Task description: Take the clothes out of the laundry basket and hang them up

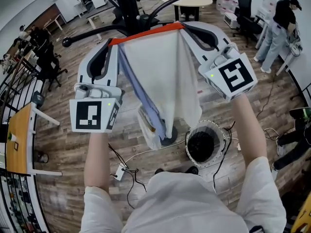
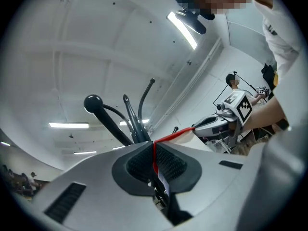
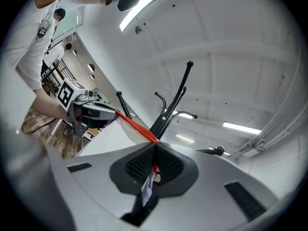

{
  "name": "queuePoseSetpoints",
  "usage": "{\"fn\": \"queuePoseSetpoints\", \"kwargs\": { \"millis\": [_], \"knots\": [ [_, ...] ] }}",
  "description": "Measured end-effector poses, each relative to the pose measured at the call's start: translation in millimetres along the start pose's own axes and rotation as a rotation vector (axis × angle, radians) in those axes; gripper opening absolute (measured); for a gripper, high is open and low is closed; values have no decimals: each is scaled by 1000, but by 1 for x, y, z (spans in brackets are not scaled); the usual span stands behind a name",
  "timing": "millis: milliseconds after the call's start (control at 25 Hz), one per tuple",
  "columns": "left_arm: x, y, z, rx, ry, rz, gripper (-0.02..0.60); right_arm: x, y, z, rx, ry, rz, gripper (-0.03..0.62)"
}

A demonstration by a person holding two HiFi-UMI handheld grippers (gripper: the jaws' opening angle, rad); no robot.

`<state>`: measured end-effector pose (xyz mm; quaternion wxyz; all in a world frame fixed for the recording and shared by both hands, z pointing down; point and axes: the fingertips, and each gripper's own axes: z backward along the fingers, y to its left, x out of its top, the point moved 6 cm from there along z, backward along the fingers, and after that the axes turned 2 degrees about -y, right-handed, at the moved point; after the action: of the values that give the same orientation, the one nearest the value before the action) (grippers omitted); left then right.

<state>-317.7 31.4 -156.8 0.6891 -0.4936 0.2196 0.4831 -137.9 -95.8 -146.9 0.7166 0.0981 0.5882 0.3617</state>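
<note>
Red-hemmed white garment [image 1: 163,67] — left tongs [image 1: 112,41] and right tongs [image 1: 183,25] both clamped on it.

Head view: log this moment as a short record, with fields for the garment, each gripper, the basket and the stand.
garment: white with an orange top edge, stretched between both grippers, hanging clear of the floor
left gripper: shut on the garment's top edge
right gripper: shut on the garment's top edge
basket: on the floor below, inside dark
stand: black, behind the garment
</note>
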Motion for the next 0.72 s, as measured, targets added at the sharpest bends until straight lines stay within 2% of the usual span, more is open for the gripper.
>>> {"fn": "queuePoseSetpoints", "kwargs": {
  "millis": [320,720],
  "knots": [
    [-25,14,1,34,68,20,26,-5,-4,-35,42,-4,-3,8],
    [-60,24,-2,47,165,7,26,-45,-1,-62,97,55,-45,8]
  ]
}}
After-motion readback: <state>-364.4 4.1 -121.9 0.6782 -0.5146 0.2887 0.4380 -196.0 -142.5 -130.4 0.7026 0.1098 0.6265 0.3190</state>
